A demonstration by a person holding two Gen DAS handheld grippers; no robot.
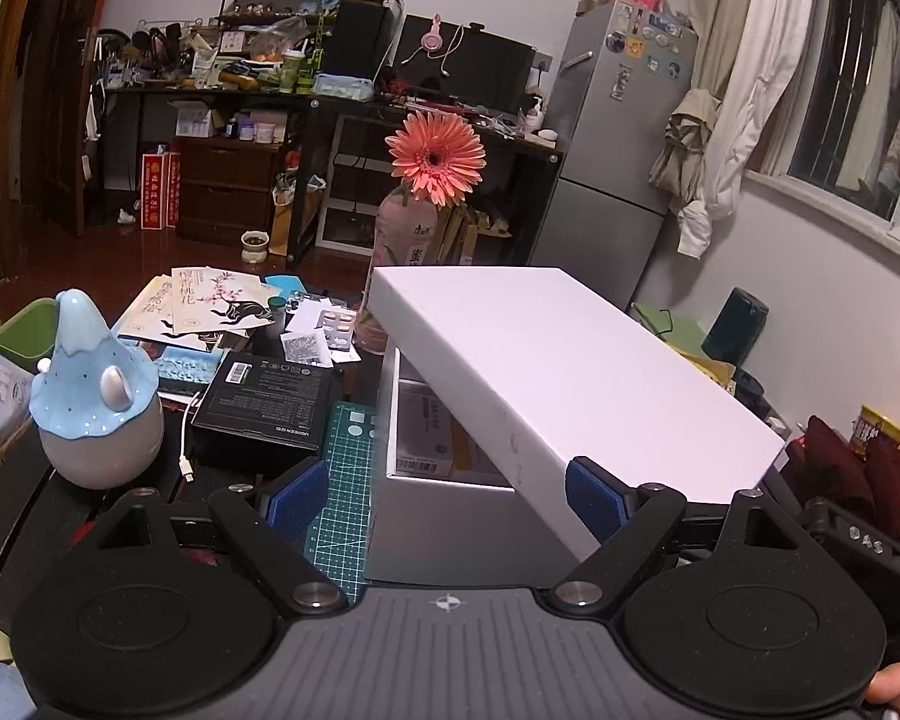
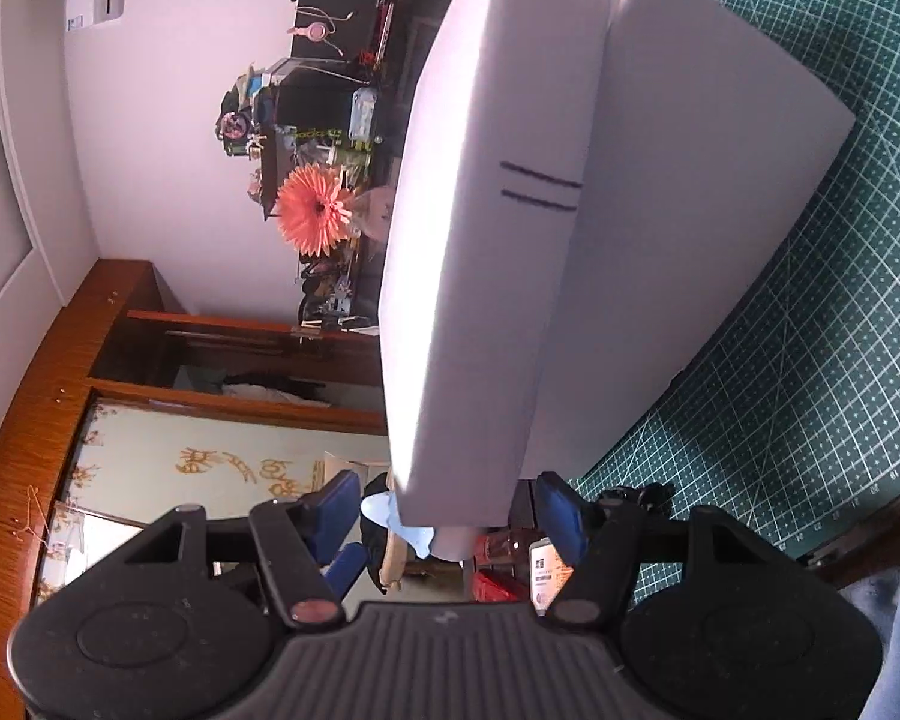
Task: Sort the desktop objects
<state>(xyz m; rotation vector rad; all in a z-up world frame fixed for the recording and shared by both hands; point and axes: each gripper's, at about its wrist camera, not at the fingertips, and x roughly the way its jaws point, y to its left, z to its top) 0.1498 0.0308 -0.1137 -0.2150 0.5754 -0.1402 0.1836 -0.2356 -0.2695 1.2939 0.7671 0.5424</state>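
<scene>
My left gripper (image 1: pixel 444 495) is spread wide, its blue pads (image 1: pixel 291 501) holding nothing, and it faces the near end of the white box (image 1: pixel 468 534) that stands on the green cutting mat (image 1: pixel 345 480). The white lid (image 1: pixel 570 360) lies tilted across that box: its far-left part is raised, so I can see packets inside through the gap, and its near-right corner hangs low, just beside my left gripper's right pad. The lid's long axis runs away from me, from near right to far left, more or less along the box. My right gripper (image 2: pixel 444 510) is rolled on its side and looks along the lid (image 2: pixel 486 240) edge-on; the lid's near end sits between its open fingers, but I cannot tell whether the pads actually touch it, and they look too far apart to be pinching. So the right hand is the nearer one to the lid, and I judge the coming move to be seating the lid square on the box (image 2: pixel 690 210), which turns on swinging its raised end down in line with the box walls. The gerbera in its pink bottle (image 1: pixel 402 240) stands close behind the box, so I would keep the lid's far end low.
</scene>
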